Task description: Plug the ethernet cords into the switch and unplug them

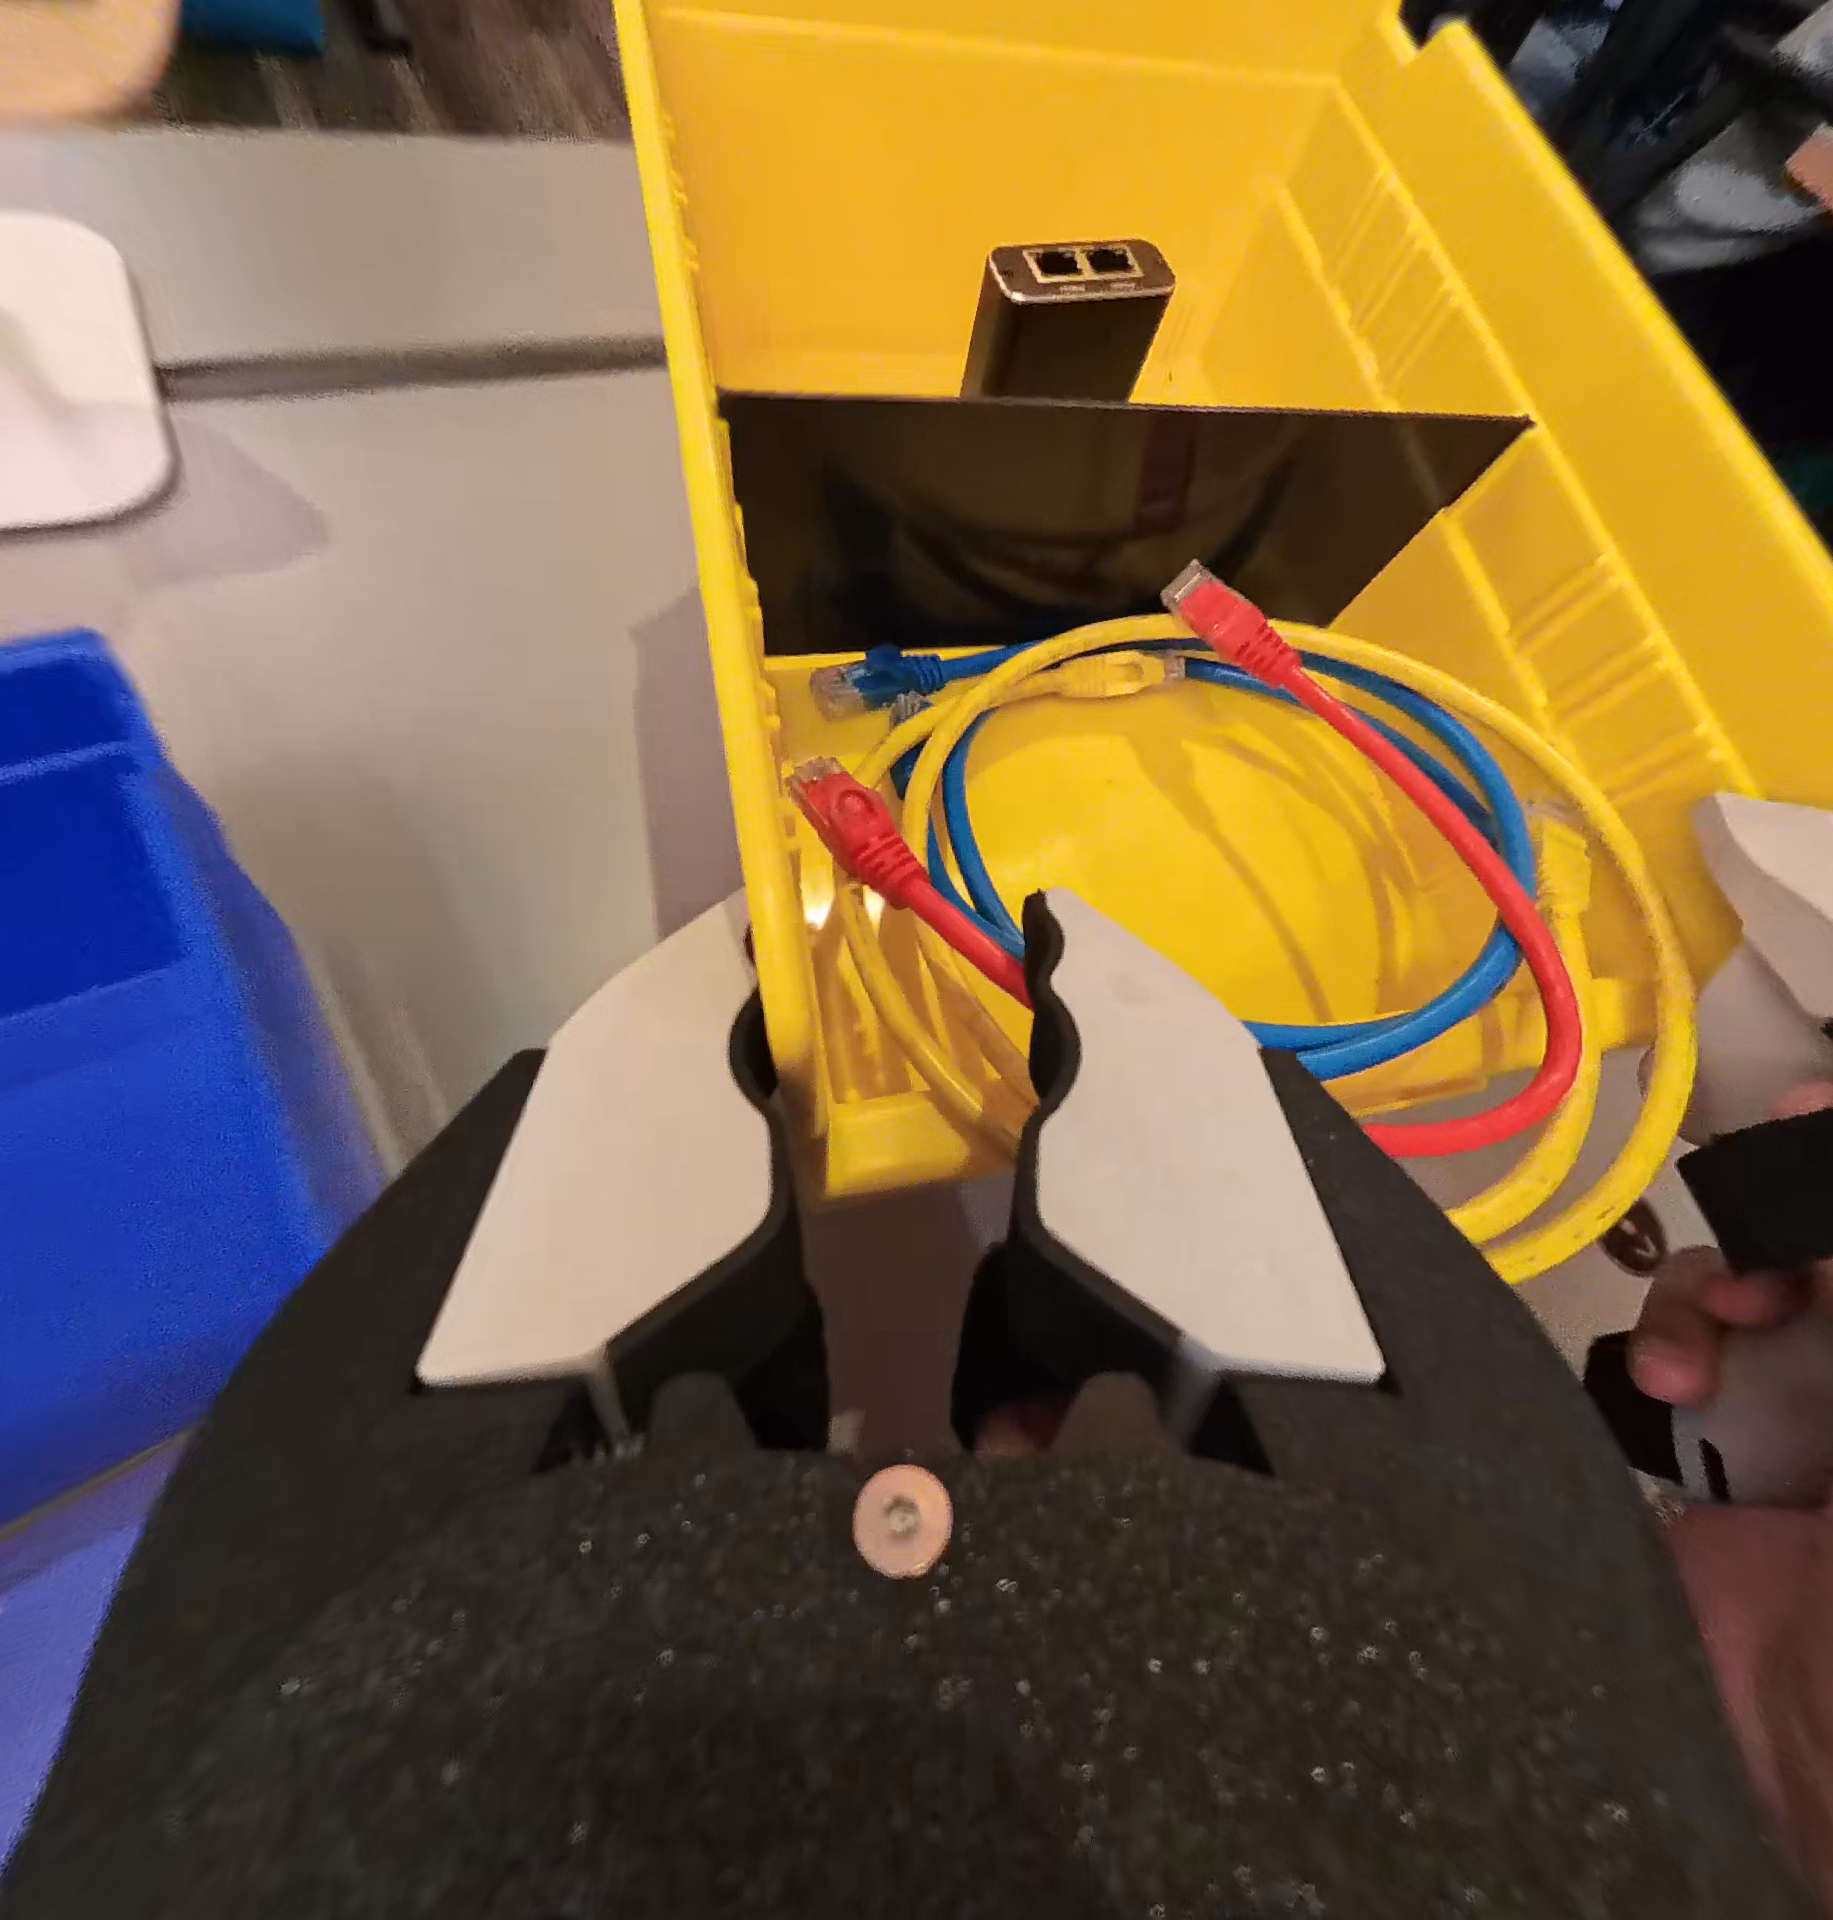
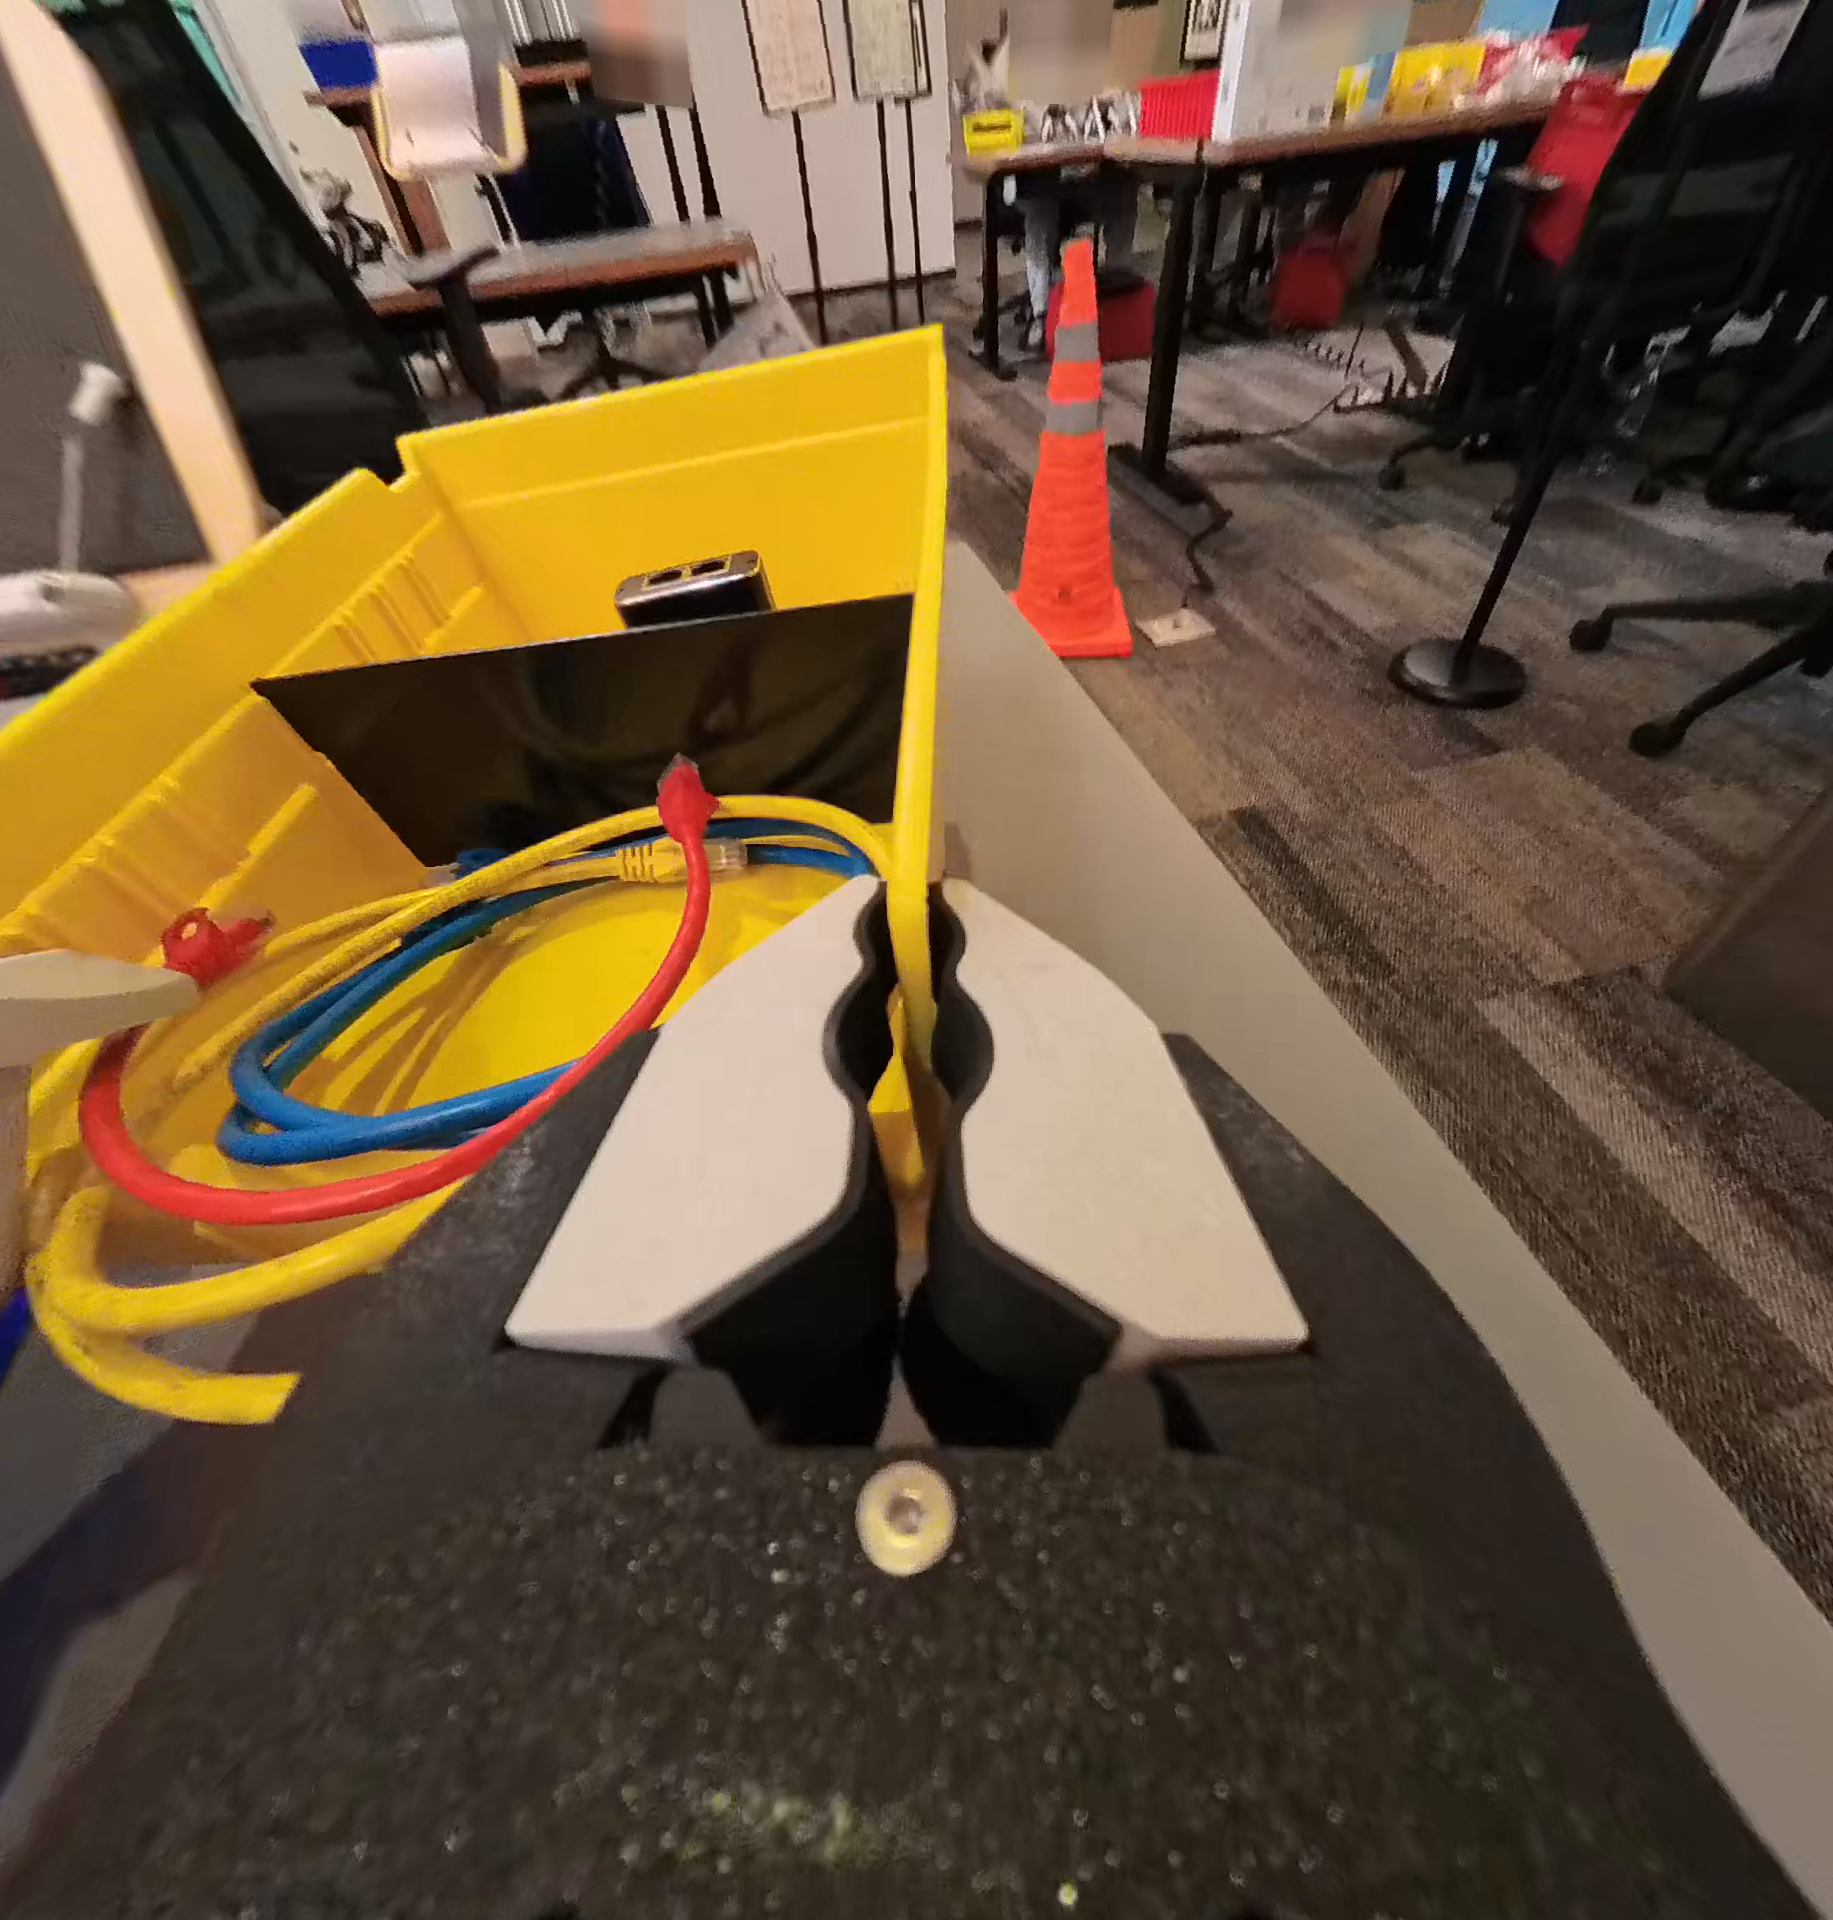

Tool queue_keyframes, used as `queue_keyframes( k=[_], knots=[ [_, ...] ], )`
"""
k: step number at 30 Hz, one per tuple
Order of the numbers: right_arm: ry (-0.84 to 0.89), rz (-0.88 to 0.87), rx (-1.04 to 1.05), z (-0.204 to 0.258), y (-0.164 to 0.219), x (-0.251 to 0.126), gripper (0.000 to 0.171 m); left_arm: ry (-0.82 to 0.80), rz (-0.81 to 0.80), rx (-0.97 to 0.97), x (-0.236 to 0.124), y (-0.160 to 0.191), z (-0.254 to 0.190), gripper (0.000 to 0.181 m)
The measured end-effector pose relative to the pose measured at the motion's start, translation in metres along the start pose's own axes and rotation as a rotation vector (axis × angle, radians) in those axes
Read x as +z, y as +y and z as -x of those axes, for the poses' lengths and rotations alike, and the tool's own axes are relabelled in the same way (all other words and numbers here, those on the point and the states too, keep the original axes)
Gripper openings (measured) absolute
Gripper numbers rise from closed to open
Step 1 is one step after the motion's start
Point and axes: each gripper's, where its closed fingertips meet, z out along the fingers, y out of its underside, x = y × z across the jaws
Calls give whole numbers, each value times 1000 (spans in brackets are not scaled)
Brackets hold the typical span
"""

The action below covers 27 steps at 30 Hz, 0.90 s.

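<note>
A yellow bin (image 1: 943, 156) stands on a grey table. A black divider (image 1: 1047, 520) splits it. Behind the divider a black switch (image 1: 1073, 312) stands upright with two empty ports on top; it also shows in the right wrist view (image 2: 694, 587). In the front compartment lie coiled red (image 1: 860, 821), blue (image 1: 891, 670) and yellow (image 1: 1676, 987) ethernet cords, all unplugged. The yellow cord hangs over the front rim. My left gripper (image 1: 886, 925) is closed on the bin's front left corner. My right gripper (image 2: 907, 894) is shut on the bin's right wall (image 2: 917, 727).
A blue bin (image 1: 112, 987) stands to the left on the table (image 1: 424, 623), and a white stand base (image 1: 39, 364) sits at the far left. The table's right edge (image 2: 1151, 831) drops to carpet with an orange cone (image 2: 1073, 468), desks and office chairs.
</note>
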Motion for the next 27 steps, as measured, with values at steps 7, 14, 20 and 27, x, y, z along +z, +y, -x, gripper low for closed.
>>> queue_keyframes(
  k=[7,14,20,27],
  knots=[
    [-119,-125,-1,119,-61,-24,5,-76,-179,21,-96,-58,87,46],
    [-338,-128,29,327,-68,-46,5,-260,-249,-15,-222,-66,258,46],
    [-469,-39,96,492,-28,-61,5,-401,-223,-72,-302,-27,398,48],
    [-472,125,25,582,56,-54,5,-415,-163,-100,-308,26,496,50]
  ],
)
